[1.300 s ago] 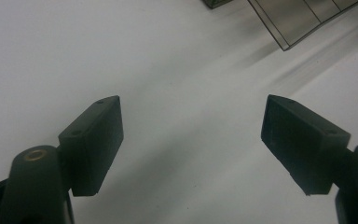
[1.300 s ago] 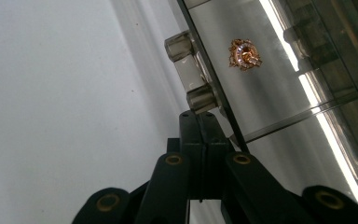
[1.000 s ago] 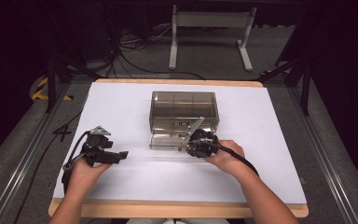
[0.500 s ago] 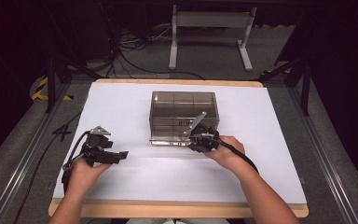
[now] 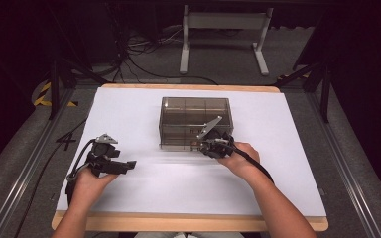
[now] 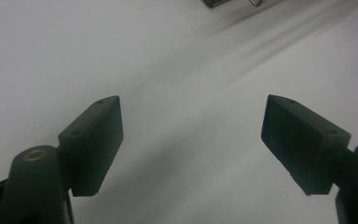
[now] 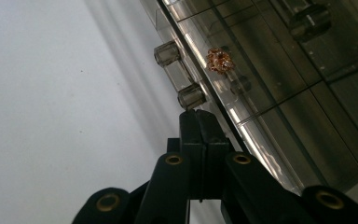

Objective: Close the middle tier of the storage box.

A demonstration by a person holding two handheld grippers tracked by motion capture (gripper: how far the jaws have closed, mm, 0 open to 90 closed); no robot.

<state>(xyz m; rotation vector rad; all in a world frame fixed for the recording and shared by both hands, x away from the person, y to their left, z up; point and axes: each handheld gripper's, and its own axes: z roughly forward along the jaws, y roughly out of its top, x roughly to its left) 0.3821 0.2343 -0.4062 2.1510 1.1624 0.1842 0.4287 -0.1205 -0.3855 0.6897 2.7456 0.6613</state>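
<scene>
The white worktop (image 5: 144, 193) is brightly lit from above, while the floor and room around it are left in deep darkness. Soft streaks of shadow are cast across the sheet near the smoky clear drawer box (image 5: 196, 123). In the left gripper view the dark pads (image 6: 95, 140) are slightly blurred. In the right gripper view, bright glare lines are seen on the box's clear edges.
</scene>
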